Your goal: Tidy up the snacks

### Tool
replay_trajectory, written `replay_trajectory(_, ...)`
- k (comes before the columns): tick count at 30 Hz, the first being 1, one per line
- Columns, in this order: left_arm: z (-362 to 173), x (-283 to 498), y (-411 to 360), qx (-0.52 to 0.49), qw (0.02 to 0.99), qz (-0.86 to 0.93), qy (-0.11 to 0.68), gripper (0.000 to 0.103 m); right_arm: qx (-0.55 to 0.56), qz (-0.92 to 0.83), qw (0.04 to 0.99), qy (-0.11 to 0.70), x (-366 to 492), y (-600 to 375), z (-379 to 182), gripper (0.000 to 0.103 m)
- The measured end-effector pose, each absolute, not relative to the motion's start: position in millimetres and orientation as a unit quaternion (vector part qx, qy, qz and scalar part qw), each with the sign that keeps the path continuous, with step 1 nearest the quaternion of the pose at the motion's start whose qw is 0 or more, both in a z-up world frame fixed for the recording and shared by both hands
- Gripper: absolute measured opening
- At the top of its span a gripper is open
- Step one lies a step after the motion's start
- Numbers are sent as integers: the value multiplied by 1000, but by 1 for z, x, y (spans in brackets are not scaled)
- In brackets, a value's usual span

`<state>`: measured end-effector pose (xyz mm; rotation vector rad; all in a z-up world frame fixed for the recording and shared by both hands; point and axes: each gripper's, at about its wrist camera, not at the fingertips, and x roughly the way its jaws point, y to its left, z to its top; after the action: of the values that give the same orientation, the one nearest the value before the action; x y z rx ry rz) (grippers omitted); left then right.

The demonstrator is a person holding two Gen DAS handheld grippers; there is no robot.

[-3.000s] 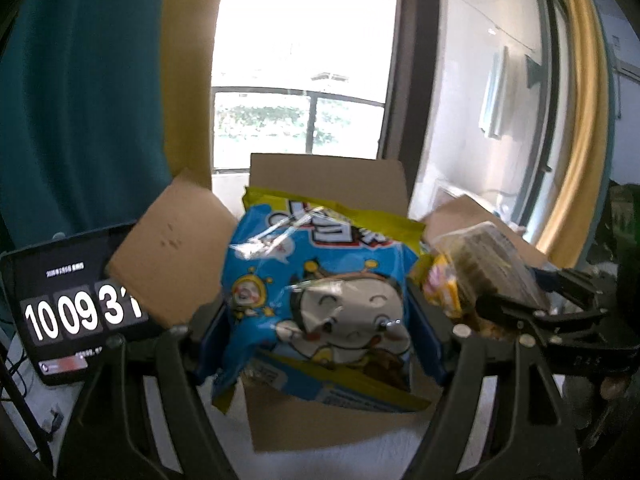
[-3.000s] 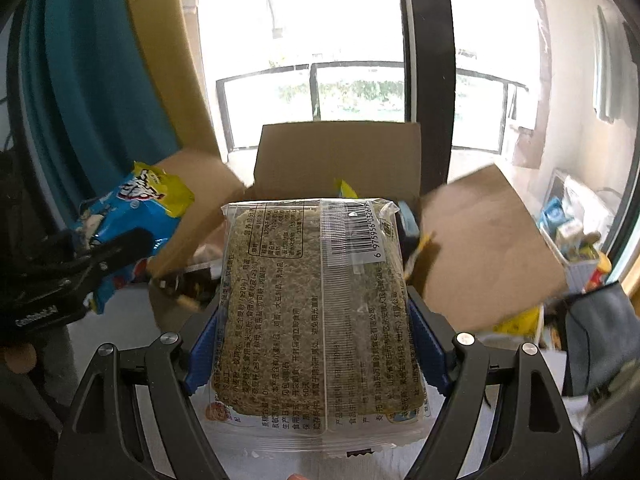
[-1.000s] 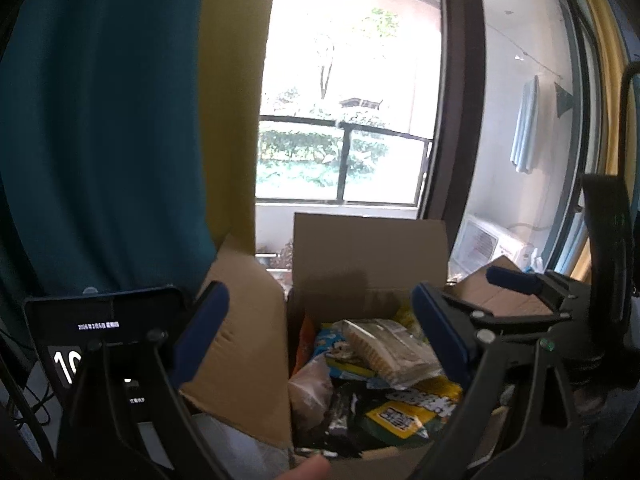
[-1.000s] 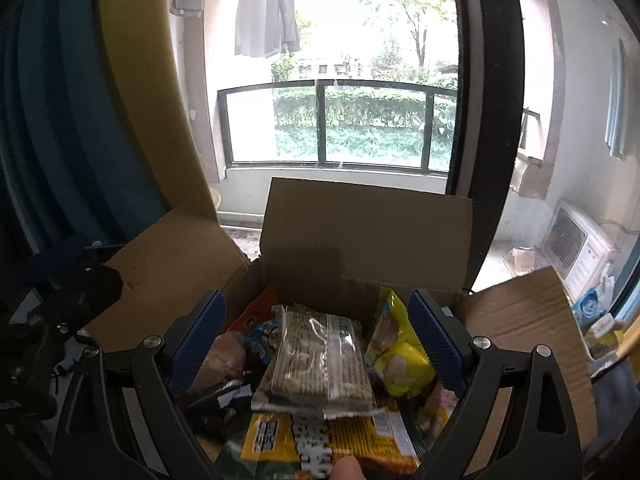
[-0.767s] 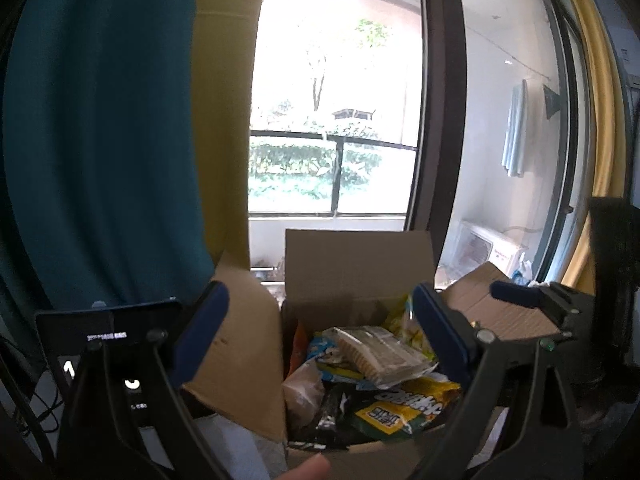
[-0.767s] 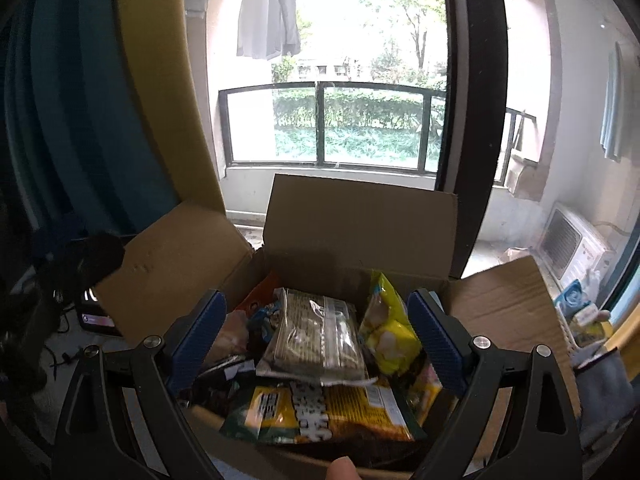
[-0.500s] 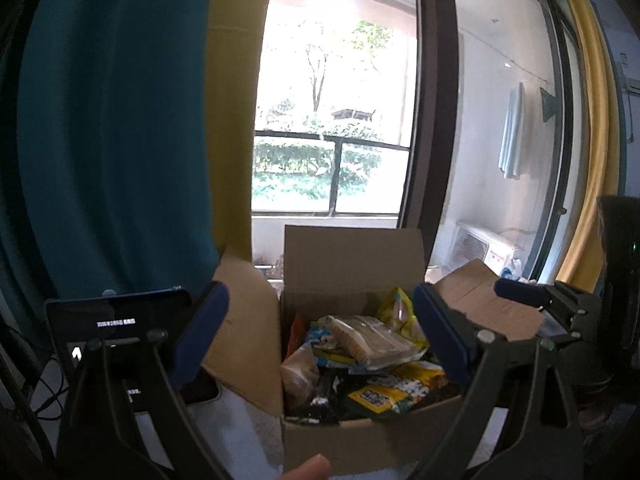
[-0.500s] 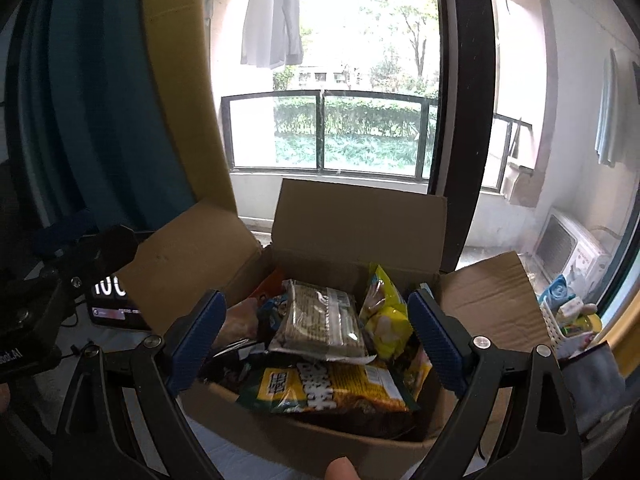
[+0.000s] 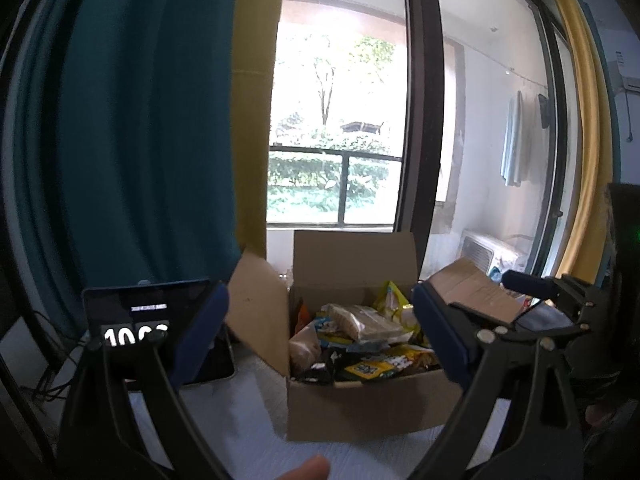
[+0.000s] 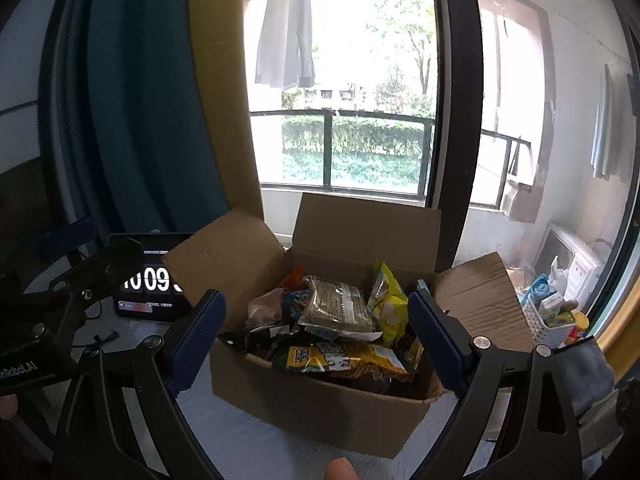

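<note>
An open cardboard box (image 9: 360, 412) (image 10: 320, 404) stands on the white table, filled with several snack packets. On top lies a clear pack of brown crackers (image 10: 338, 310) (image 9: 360, 320). Beside it stands a yellow bag (image 10: 386, 304), and a yellow-green packet (image 10: 340, 358) lies at the front. My left gripper (image 9: 320, 330) is open and empty, held back from the box. My right gripper (image 10: 316, 334) is also open and empty, with the box framed between its blue pads (image 10: 434, 340). The left gripper's body (image 10: 48, 320) shows at the left of the right wrist view.
A tablet with a clock display (image 9: 148, 332) (image 10: 150, 284) stands left of the box. A white basket of small items (image 10: 550, 318) sits at the right. Behind are teal and yellow curtains (image 9: 140, 120) and a window. A fingertip (image 10: 340, 470) shows at the bottom edge.
Both grippers let go of their packets into the box, the blue bag and the cracker pack, and have since drawn back and up, so the box looks smaller.
</note>
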<state>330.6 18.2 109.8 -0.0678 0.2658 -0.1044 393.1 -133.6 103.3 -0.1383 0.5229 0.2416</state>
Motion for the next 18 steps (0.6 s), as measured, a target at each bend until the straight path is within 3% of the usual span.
replay_trajectory(18,110,251,23,-24,995,-14,100,94,-63,120,966,219,314,-145,121,94)
